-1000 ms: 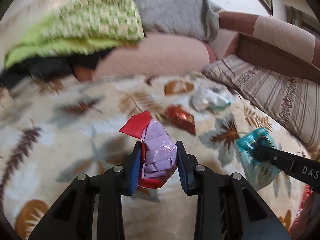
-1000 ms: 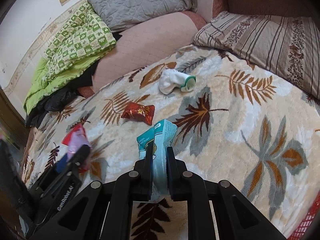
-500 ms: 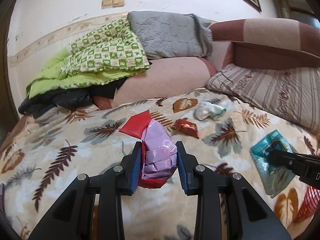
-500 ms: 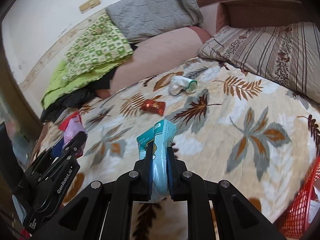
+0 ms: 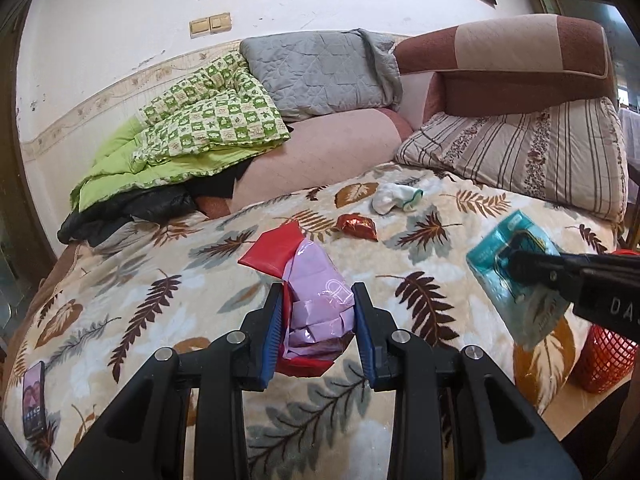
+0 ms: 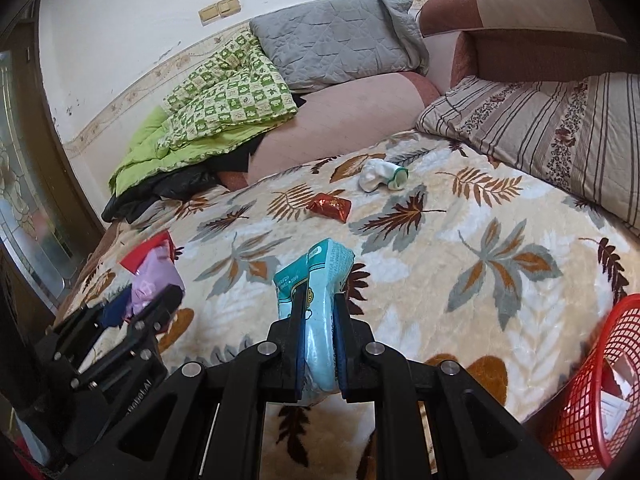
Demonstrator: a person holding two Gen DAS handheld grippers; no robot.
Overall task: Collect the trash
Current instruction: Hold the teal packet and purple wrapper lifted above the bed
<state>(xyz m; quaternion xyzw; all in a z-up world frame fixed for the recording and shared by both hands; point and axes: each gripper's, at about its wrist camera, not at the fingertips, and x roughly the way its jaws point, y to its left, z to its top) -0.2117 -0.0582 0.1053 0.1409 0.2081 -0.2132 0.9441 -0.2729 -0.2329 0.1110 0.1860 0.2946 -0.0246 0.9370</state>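
Left wrist camera is sitting just behind the black left gripper (image 5: 316, 312) and looking forward along its blue-padded fingers, over the leaf-patterned cream blanket (image 5: 168, 300), toward the far white wall. The black right gripper (image 5: 516, 266) is entering this view from the right, close by.

Right wrist camera is sitting just behind the right gripper (image 6: 318, 316), facing the same far wall from slightly further right; the left gripper (image 6: 154, 300) is showing at its near left.

Both views are sharing the blanket, the crumpled red foil wrapper (image 5: 357, 227) (image 6: 329, 207), the white balled sock (image 5: 396, 197) (image 6: 382, 175) and the red mesh plastic basket (image 5: 604, 360) (image 6: 596, 396) at near right.
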